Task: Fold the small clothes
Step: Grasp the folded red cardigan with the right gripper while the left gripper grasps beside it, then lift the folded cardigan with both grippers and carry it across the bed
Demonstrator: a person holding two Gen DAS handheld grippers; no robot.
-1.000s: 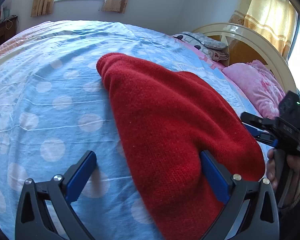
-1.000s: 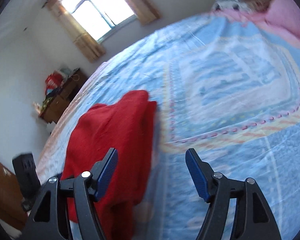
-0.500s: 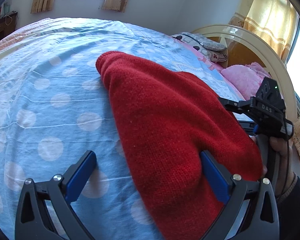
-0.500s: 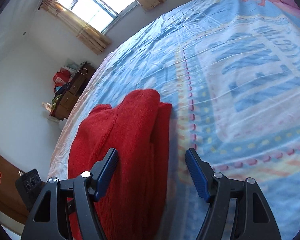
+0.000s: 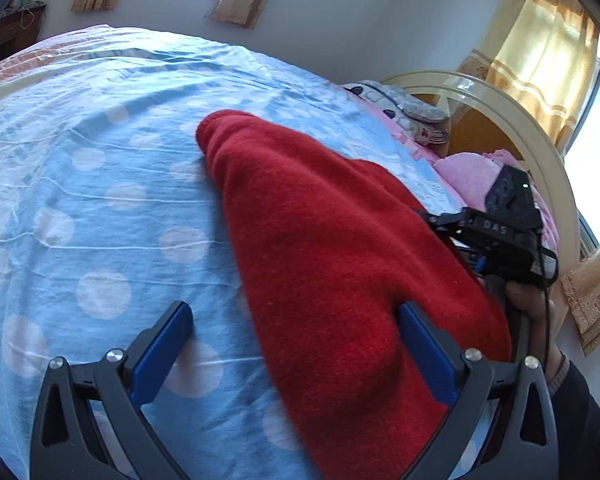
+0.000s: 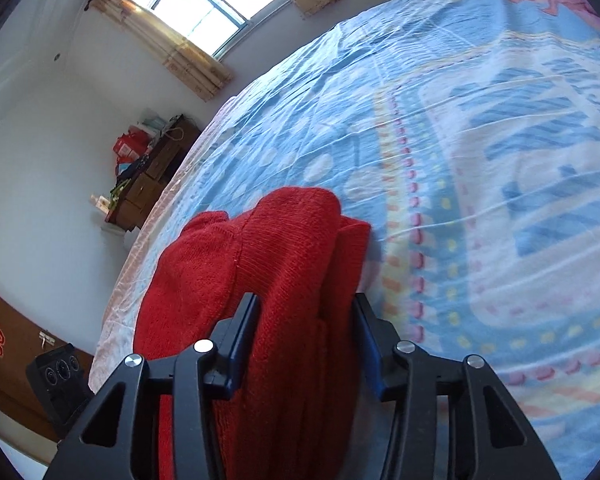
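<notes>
On the bed (image 5: 100,208), covered by a blue sheet with pale dots, a red knitted sweater (image 5: 332,248) lies folded into a long, thick bundle. In the left wrist view it runs from a rounded end out on the sheet back to the near edge of the bed, just under the camera.

The left tongs (image 5: 296,336) stand released, the jaws wide apart: the left blue pad hangs over bare sheet, while the right pad touches the sweater's side fold without pinching it.

Further right in that view, the right tongs (image 5: 476,256) come in at the bundle's right edge, carried by a hand (image 5: 534,304) in a dark sleeve. Beyond them, at the head of the bed, are pink pillows (image 5: 472,172) and a cream headboard (image 5: 532,136).

In the right wrist view, the right tongs (image 6: 306,332) are closing on the sweater (image 6: 260,280): the stacked layers fill the gap between the two blue pads, and both pads bear on the knit. To the right lies the sheet's (image 6: 480,160) striped and dotted border.
</notes>
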